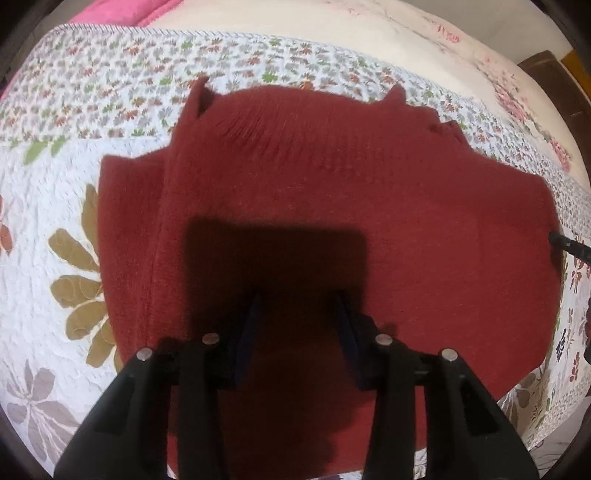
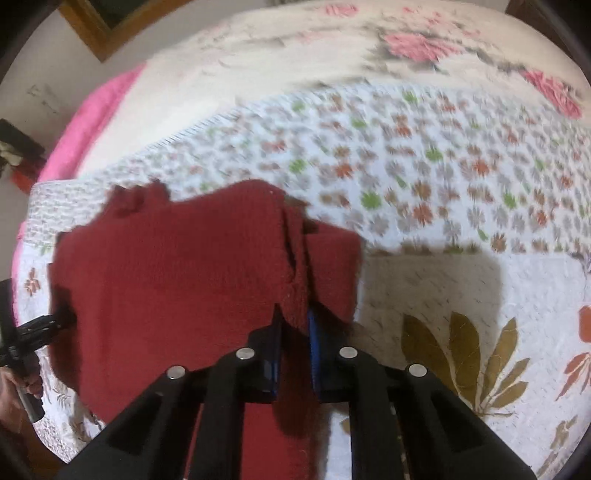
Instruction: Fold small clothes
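A dark red knitted garment (image 1: 332,192) lies spread on the floral quilt, with one side folded over near its left edge. My left gripper (image 1: 299,299) hovers open over the garment's middle, nothing between its fingers, casting a square shadow on the cloth. In the right wrist view the same red garment (image 2: 177,273) fills the left half. My right gripper (image 2: 295,317) is shut on a lifted fold of its right edge, and the cloth bunches between the blue pads. The tip of the right gripper (image 1: 569,245) shows at the far right of the left wrist view.
The white quilt (image 1: 59,206) with flower prints covers the bed. A cream blanket with pink roses (image 2: 332,55) and a pink cover (image 2: 85,122) lie beyond it. The left gripper and a hand (image 2: 18,354) show at the left edge of the right wrist view. A wooden frame (image 2: 96,33) stands behind.
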The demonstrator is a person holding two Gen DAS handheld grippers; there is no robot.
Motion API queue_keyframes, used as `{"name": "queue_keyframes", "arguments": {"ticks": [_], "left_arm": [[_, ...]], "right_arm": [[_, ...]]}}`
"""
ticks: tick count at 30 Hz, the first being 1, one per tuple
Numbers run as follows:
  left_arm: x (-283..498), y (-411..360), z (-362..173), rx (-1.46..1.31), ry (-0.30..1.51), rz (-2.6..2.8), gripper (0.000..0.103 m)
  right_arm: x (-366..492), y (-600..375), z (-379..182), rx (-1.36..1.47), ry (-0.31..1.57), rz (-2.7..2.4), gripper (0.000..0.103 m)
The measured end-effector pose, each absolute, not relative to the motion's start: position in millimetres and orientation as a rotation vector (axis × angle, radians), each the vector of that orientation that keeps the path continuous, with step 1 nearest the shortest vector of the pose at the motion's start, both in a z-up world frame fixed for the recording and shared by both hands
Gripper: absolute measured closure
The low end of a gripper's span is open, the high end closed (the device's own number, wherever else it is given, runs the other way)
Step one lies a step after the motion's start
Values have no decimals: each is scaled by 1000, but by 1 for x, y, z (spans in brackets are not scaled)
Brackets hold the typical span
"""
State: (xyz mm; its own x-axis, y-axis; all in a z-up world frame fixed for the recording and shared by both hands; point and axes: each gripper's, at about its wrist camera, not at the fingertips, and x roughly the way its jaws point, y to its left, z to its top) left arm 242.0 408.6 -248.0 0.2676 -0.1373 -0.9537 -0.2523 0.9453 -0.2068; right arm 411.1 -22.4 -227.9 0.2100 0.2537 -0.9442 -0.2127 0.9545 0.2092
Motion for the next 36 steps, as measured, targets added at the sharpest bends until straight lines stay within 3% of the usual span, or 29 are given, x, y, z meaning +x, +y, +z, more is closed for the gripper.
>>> {"name": "queue_keyframes", "arguments": {"ticks": [5,10,15,17,26,27,29,33,36], "left_arm": [[243,407,-248,-338,1313,81,63],[234,402,-227,-310,1288,94,59],[218,395,-206,-289,1241,91,52],[214,393,-203,-277,1232,86,48],[217,395,-231,-290,1291,122,46],[217,396,-234,-292,1295,123,46],[218,396,-239,-290,1295,118,46],[221,398,-240,-302,1299,109,46],[223,398,-241,-306,1300,97,46]], "right_arm": [[411,-23,-229,92,1313,333,83],[383,-43,-200,95,1270,351,61],[355,-60,-203,154,1337,408,58],[347,-61,-211,131,1366,410,58],[341,-63,-249,176,1438,416,58],[342,-63,-252,186,1445,418,61],[342,-65,-258,237,1461,441,77],[340,-60,-248,242,1443,460,86],[335,-54,-229,178,1395,470,87]]}}
